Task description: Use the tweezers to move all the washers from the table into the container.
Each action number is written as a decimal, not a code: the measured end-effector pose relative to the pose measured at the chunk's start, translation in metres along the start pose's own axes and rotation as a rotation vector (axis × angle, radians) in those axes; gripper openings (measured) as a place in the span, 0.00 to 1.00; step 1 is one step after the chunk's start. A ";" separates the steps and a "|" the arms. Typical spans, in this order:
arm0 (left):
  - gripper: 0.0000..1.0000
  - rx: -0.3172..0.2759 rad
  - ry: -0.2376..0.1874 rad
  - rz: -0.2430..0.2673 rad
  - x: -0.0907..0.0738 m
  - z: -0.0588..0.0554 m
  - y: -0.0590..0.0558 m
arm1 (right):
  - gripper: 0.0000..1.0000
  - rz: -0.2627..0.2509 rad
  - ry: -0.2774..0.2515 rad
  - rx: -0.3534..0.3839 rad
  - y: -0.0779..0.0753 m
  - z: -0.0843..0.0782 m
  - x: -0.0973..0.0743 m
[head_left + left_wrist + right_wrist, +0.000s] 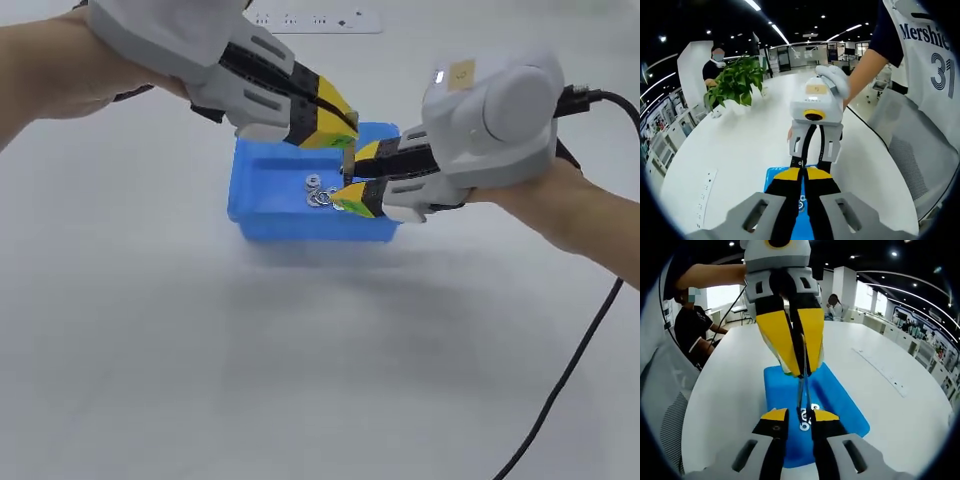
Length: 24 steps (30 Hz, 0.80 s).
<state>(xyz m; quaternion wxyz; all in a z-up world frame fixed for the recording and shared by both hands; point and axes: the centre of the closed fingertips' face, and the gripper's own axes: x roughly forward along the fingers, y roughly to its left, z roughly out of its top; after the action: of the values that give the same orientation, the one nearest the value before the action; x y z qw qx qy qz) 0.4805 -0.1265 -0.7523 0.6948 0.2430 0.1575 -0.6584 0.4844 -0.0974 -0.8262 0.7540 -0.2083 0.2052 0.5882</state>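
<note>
A blue container (300, 225) sits mid-table with several metal washers (320, 192) lying in it. My left gripper (345, 128) reaches in from the upper left, shut on the top of the tweezers (347, 160), which hang straight down over the container. From the right, my right gripper (360, 172) has its jaws on either side of the tweezers' legs, closed in on them. In the right gripper view the tweezers (801, 390) run down between my right gripper's (801, 416) yellow tips, just above the washers (805, 426) in the container (845, 410).
The white table (200, 380) spreads wide in front of the container. A power strip (315, 20) lies at the far edge. A black cable (570, 370) trails off to the right. A potted plant (735, 82) stands far off on the table.
</note>
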 end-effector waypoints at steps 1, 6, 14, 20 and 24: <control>0.06 0.007 0.002 0.001 -0.002 0.002 -0.002 | 0.18 0.000 -0.006 0.002 0.000 0.003 -0.002; 0.06 0.027 -0.002 0.019 -0.013 0.014 -0.007 | 0.14 -0.021 -0.044 0.006 -0.001 0.017 -0.013; 0.06 0.054 -0.036 0.050 -0.033 0.038 -0.020 | 0.11 -0.013 -0.110 0.012 0.013 0.038 -0.035; 0.06 0.054 -0.090 0.034 -0.049 0.059 -0.046 | 0.09 0.025 -0.159 -0.008 0.039 0.053 -0.059; 0.06 0.048 -0.106 0.028 -0.053 0.061 -0.064 | 0.08 0.038 -0.146 -0.029 0.057 0.052 -0.069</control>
<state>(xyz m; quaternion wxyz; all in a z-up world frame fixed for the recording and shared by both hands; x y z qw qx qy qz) 0.4061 -0.1163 -0.6814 0.7054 0.2264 0.1011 -0.6640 0.4169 -0.1113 -0.7490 0.7525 -0.1718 0.1450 0.6191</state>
